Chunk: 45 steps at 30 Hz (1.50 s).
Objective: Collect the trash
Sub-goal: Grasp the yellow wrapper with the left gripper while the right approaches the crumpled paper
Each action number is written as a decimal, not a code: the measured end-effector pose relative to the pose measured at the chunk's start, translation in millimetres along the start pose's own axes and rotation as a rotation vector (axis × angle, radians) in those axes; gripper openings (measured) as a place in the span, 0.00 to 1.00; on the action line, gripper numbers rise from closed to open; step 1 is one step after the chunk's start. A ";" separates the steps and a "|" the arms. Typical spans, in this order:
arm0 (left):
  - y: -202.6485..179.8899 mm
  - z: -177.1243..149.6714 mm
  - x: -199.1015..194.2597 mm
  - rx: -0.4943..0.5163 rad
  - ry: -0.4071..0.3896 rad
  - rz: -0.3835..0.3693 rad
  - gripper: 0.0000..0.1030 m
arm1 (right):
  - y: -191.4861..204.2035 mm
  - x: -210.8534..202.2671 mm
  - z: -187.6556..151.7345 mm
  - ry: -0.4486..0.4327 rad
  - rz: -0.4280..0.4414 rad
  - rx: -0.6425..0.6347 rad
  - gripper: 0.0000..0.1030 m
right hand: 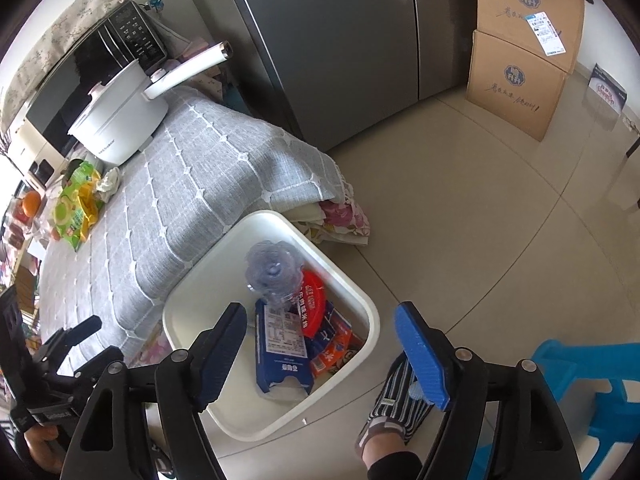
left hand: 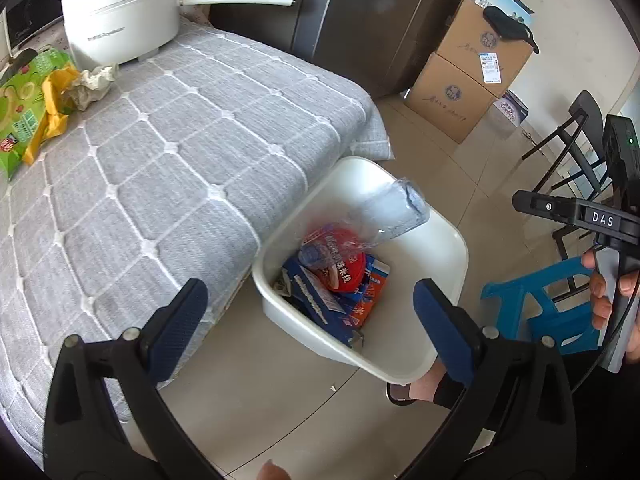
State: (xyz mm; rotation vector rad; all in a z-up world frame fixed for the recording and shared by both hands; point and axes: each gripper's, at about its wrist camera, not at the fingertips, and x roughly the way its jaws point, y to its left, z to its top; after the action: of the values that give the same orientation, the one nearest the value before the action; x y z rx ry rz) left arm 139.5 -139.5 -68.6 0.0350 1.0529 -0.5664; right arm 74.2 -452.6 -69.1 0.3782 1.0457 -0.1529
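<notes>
Bottle (left hand: 394, 210): clear, crushed plastic, blurred, tilted over the white bin (left hand: 448, 256), neck end down among the trash, base up near the far rim; touched by neither gripper.
Bottle from the right: seen (right hand: 272, 276) end-on, its lobed base facing the camera, above the bin's (right hand: 188, 316) middle.
Bin: on the floor tiles, just beside the table edge, under both grippers.
Bin contents: 1 red round lid (left hand: 346, 264), 1 blue box (left hand: 320, 304), orange-and-blue wrappers (left hand: 370, 296) under them.
Left gripper (left hand: 310, 320): jaws spread wide, nothing between them, hanging over the bin's near side.
Right gripper (right hand: 320, 344): jaws spread wide too, empty, directly above the bin.
Still on the table: 1 green snack bag (left hand: 16, 120), 1 yellow wrapper (left hand: 50, 116) on it, 1 crumpled paper wad (left hand: 94, 84) touching the yellow one, all near the white pot (left hand: 120, 20).
Table: gray quilted cloth (left hand: 160, 160) with a white grid.
Left view only: the right gripper's body marked DAS, held in a hand (left hand: 604, 292), and a black chair (left hand: 576, 140).
Right view only: a microwave (right hand: 80, 80) behind the pot, an orange (right hand: 31, 202) past the green bag, floral cloth (right hand: 340, 220) under the table corner.
Both views: 2 stacked cardboard boxes (left hand: 472, 76), 1 blue stool (left hand: 540, 300), 1 gray fridge (left hand: 372, 20).
</notes>
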 end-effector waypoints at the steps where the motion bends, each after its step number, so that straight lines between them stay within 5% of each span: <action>1: 5.2 -1.0 -4.7 -0.007 -0.005 0.008 0.99 | 3.3 0.0 0.4 -0.002 -0.002 -0.006 0.76; 21: 137.1 -39.0 -94.2 -0.233 -0.143 0.271 0.99 | 152.3 -0.6 12.6 -0.120 0.064 -0.191 0.83; 27: 185.7 -15.2 -93.2 -0.243 -0.106 0.359 0.99 | 205.2 35.0 40.4 -0.092 0.056 -0.300 0.83; 31: 209.2 19.4 -82.3 -0.271 -0.158 0.384 0.99 | 230.1 59.0 67.1 -0.104 0.086 -0.321 0.83; 37: 219.8 82.9 -30.2 -0.256 -0.178 0.311 0.71 | 255.3 104.7 100.6 -0.132 0.079 -0.380 0.83; 43: 220.1 127.1 32.4 -0.206 -0.134 0.352 0.57 | 262.1 144.6 113.5 -0.126 0.110 -0.405 0.83; 45: 225.7 132.7 49.1 -0.212 -0.104 0.376 0.40 | 263.7 153.5 115.8 -0.128 0.117 -0.417 0.83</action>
State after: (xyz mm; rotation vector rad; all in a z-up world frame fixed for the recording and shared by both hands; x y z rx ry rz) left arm 368.1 -5.5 -95.3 0.0163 0.9692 -0.1140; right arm 324.0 -243.6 -89.4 0.0498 0.8991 0.1442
